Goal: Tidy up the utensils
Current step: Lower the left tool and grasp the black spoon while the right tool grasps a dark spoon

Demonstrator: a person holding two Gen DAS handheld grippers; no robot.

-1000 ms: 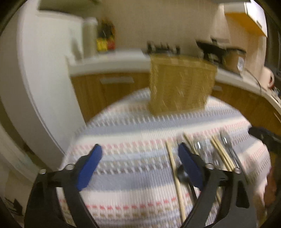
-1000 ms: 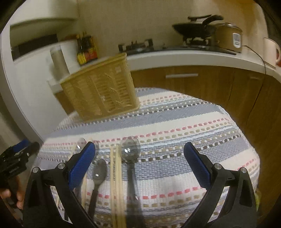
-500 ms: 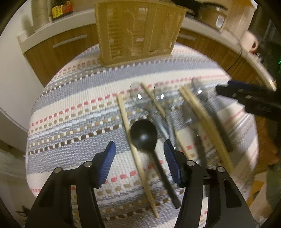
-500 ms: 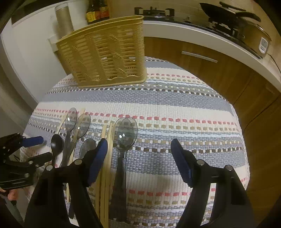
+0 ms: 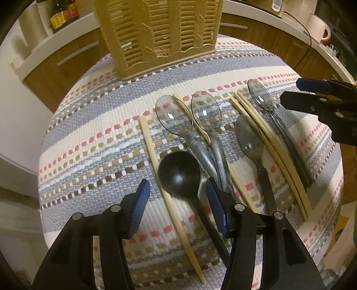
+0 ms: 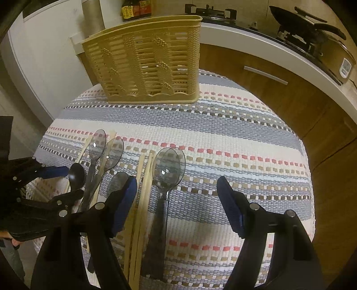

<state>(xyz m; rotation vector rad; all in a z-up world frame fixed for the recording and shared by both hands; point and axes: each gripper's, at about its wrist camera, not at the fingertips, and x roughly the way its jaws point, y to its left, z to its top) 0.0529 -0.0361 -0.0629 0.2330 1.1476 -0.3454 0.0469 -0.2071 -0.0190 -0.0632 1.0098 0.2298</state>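
A tan slotted utensil basket (image 5: 156,35) (image 6: 145,64) stands at the far side of a round table. Several utensils lie on the striped cloth: a black spoon (image 5: 180,176) (image 6: 77,174), clear grey spoons (image 5: 174,120) (image 6: 168,169) and pale chopsticks (image 5: 270,142) (image 6: 142,191). My left gripper (image 5: 177,207) is open, low over the black spoon, its pads either side of the spoon's neck and a single chopstick (image 5: 156,156). My right gripper (image 6: 176,203) is open above the handle of the large clear spoon.
The striped cloth (image 5: 93,142) (image 6: 234,138) covers the table to its rounded edge. Wooden cabinets and a white counter (image 6: 267,42) curve behind, with a stove, a pan (image 6: 308,20) and bottles (image 6: 136,9). The right gripper shows at the right of the left wrist view (image 5: 323,100).
Both grippers have tipped down and come closer to the utensils. The left one has narrowed around the black spoon; the right one has narrowed over the large clear spoon.
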